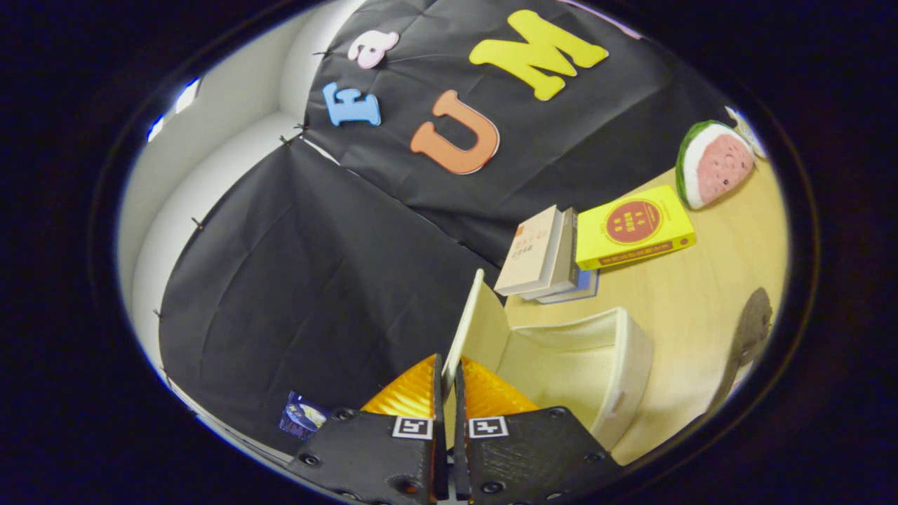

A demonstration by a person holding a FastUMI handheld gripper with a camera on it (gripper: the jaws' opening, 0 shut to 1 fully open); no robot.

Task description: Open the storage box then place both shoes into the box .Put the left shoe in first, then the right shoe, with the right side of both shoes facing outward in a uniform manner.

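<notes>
Claw pinching storage box lid | lid raised | box interior bare

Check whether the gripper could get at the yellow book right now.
Probably not yet: the gripper is shut on the box lid, so it is occupied. The yellow book lies unobstructed on the table beyond the open storage box.

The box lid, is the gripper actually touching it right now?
Touching. In the gripper view, the gripper has both fingers closed on the raised lid of the open storage box, the lid's thin edge pinched between them.
</notes>
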